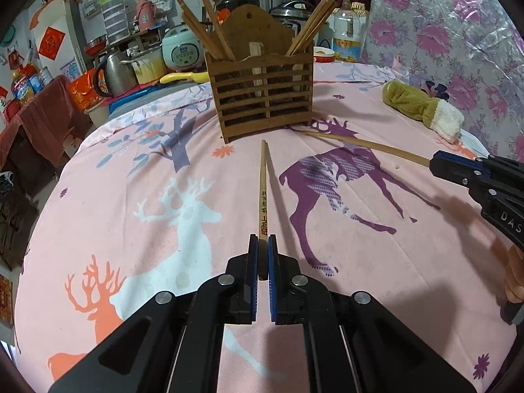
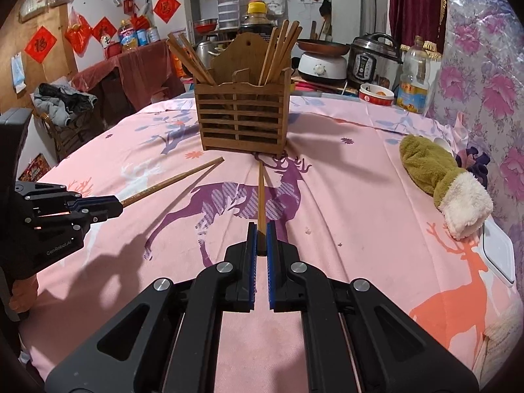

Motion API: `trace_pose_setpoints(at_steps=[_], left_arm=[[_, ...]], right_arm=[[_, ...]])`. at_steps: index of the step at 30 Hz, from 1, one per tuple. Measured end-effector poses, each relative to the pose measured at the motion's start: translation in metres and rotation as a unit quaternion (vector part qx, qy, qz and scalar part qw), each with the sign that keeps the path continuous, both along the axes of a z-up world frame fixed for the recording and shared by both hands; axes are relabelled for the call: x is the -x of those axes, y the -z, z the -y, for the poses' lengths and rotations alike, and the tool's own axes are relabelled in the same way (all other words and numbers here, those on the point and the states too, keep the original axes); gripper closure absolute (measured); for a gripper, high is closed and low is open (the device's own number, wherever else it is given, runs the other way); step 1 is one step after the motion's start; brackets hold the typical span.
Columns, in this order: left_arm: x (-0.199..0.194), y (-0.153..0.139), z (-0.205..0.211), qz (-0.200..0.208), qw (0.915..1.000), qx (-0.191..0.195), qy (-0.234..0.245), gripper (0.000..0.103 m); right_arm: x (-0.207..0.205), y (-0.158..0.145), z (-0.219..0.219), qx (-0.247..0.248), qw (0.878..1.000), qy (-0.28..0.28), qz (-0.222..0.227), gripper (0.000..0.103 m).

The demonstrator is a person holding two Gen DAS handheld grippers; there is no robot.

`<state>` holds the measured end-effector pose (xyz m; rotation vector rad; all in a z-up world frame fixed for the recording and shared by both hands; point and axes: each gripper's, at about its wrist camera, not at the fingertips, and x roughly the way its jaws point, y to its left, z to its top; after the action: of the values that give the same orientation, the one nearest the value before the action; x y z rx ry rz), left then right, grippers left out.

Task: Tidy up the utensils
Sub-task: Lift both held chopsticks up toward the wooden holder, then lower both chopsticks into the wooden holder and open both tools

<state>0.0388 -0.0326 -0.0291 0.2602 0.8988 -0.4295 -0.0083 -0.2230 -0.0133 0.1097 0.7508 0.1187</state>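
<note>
A slatted wooden holder (image 1: 262, 98) (image 2: 242, 114) stands on the pink deer-print tablecloth (image 1: 131, 170), with several chopsticks leaning out of both its compartments. My left gripper (image 1: 262, 245) is shut on the thick end of a printed chopstick (image 1: 263, 190) that points at the holder's base. In the right wrist view that same gripper (image 2: 118, 204) comes in from the left with its chopstick (image 2: 173, 180). My right gripper (image 2: 261, 232) is shut on a second chopstick (image 2: 261, 193), whose tip lies just short of the holder. The left wrist view shows it at the right (image 1: 435, 163), with its stick (image 1: 366, 145) slanting toward the holder.
A green and white plush mitt (image 1: 422, 108) (image 2: 442, 180) lies to the right of the holder. An oil bottle (image 2: 414, 75), a small bowl (image 2: 376, 95) and cookers (image 2: 373, 59) crowd the far edge. A white flat box (image 2: 497, 255) sits at the right rim.
</note>
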Motion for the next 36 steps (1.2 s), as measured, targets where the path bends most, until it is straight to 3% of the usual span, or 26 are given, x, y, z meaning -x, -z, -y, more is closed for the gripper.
trace_pose_setpoints(at_steps=[11,17,25,36], left_arm=[[-0.021,-0.028,-0.005,0.012,0.9988,0.039,-0.027,0.097],[-0.034,-0.068,-0.003,0.047,0.9970,0.046,-0.042,0.097],[-0.056,-0.122,0.012,0.073,0.9923,0.089,-0.045,0.097],[-0.066,-0.106,0.025,0.072,0.9911,0.104,-0.042,0.097]], right_arm=[[-0.001,-0.010,0.008,-0.016,1.000,0.014,0.016,0.097],[-0.015,-0.048,0.011,-0.020,0.998,0.016,0.049,0.097],[-0.049,-0.102,0.003,-0.039,0.996,0.010,0.086,0.097],[-0.064,-0.092,0.005,-0.057,0.995,0.014,0.084,0.096]])
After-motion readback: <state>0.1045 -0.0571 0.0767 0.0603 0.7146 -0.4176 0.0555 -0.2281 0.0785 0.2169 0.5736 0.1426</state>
